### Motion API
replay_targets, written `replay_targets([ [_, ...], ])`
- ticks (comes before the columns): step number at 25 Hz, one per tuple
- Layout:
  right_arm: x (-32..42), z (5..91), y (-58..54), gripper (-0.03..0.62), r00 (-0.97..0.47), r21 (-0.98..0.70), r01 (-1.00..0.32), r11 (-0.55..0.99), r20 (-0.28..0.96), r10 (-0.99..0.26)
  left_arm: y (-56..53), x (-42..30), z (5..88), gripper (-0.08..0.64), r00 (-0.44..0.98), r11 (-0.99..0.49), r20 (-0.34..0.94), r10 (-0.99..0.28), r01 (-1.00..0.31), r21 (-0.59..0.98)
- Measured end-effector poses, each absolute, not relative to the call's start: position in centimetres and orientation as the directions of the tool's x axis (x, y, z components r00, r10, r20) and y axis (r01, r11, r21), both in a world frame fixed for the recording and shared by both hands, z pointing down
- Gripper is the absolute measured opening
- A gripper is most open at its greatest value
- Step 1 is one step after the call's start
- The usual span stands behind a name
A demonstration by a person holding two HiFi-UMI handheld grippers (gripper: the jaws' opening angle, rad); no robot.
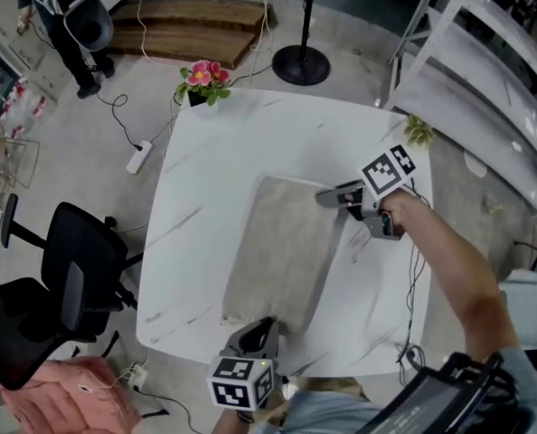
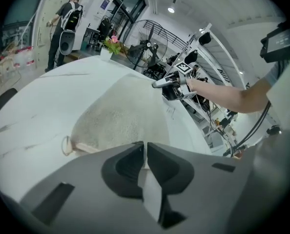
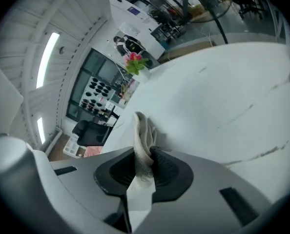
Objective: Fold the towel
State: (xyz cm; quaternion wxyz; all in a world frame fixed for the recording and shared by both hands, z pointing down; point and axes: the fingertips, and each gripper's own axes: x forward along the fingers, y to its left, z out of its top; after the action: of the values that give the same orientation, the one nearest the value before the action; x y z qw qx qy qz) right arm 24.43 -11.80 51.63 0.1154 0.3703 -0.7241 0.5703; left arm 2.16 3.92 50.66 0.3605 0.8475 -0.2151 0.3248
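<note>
The bench holds the towel flat, its long side running near to far. The right claw is pinched on the far right corner. The left claw seems closed on the near edge. The loose part lies left of the 2 claws.

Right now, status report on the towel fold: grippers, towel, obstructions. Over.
Left gripper shut on towel, near edge. Right gripper shut on its far corner, cloth bunched. Towel flat on table. Flowers at far edge, apart.
</note>
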Motion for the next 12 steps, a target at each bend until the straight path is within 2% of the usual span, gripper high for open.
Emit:
replay_targets([
  [5,21.6,45.1,-12.8,0.074,-0.689,-0.623,-0.715,0.318,0.551,-0.471,2.8,-0.7,48.4,0.028,0.698,-0.678,0.681,-0.223,-0.613,0.407],
  [12,13.6,39.6,-9.1,0.074,-0.646,-0.274,-0.724,0.632,0.590,-0.484,2.0,-6.7,44.7,0.028,0.723,-0.601,0.605,-0.335,-0.658,0.454],
])
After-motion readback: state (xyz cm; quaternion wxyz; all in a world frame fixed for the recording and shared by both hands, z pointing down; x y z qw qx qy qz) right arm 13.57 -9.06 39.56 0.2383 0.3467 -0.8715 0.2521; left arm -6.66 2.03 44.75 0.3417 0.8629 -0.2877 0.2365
